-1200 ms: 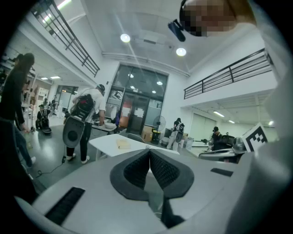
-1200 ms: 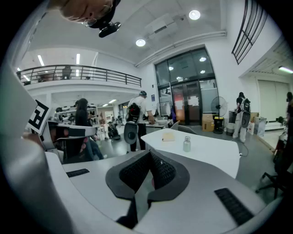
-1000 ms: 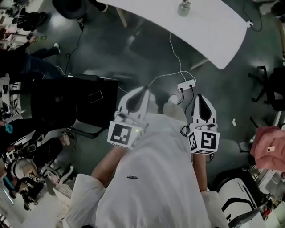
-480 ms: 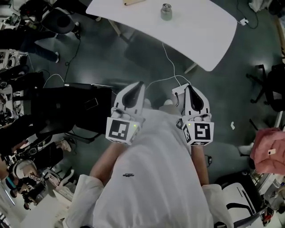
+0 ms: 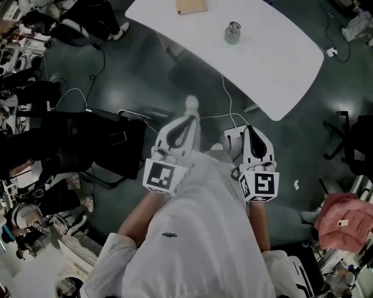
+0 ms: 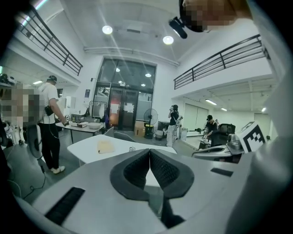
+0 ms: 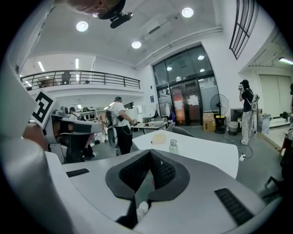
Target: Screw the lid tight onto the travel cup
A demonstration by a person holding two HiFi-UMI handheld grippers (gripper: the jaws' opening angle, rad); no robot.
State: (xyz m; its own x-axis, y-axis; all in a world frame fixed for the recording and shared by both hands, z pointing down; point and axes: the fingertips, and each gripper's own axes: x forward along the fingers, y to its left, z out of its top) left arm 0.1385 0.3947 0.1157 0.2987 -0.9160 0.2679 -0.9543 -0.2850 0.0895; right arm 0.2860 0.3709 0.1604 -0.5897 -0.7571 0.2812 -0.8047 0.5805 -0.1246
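Head view: the left claw and the right claw point forward side by side over the dark floor, each with its jaws pressed together and nothing between them. The cup stands upright on the white table, well ahead of both claws and between the lines they point along. A tan pad lies on the table beyond the left claw. A white cord runs across the floor from under the table toward the right claw. A second ago the cup sat at the very top edge of the picture and the pad was out of sight. Now both lie lower in the picture, with more of the table showing – the claws have come nearer to it, though they are not yet over it. Both claws were closed then too.

Left gripper view: the left claw is closed pad to pad and holds nothing. The table lies ahead, with the pad to the left of the jaw line and the cup, small and far off, just left of it. A person stands by another table far to the left.

Right gripper view: the right claw is likewise closed and empty. The cup stands on the table ahead, a little right of the jaw line – clear-sided with a pale top – and the pad lies just beyond it.
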